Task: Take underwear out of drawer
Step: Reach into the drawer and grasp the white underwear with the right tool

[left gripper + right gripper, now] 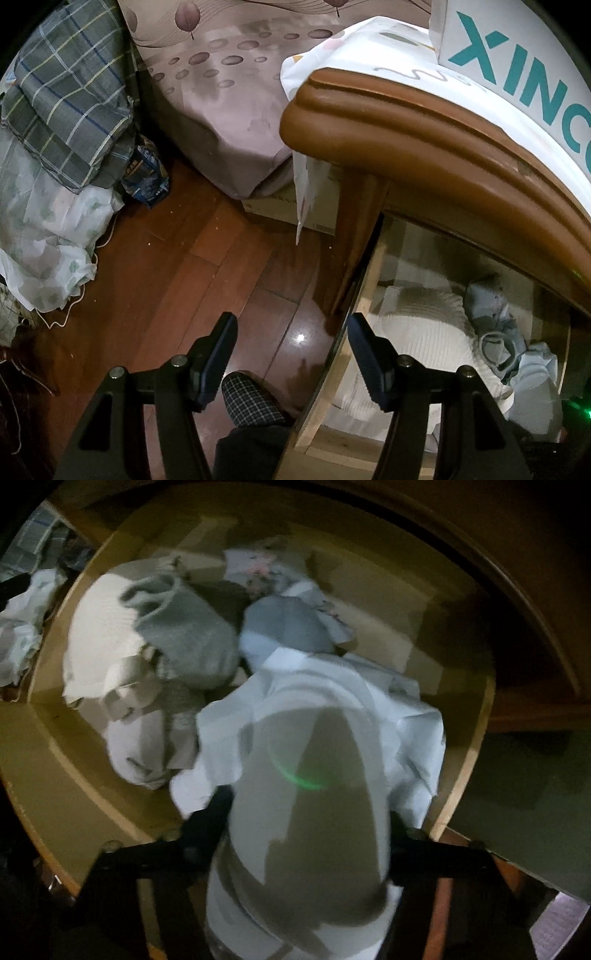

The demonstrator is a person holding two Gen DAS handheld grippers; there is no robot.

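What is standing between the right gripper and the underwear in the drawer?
Nothing visible. The right gripper already has the pale garment bulging between its jaws, which look closed on it inside the open drawer. Other folded clothes lie beside it, not on top.

Both views dim w/ heavy fisheye bending and black corners; glare spot on wood floor (300, 338), right view motion-blurred, drawer (476, 716) interior shadowed, green flare arc mid-frame.
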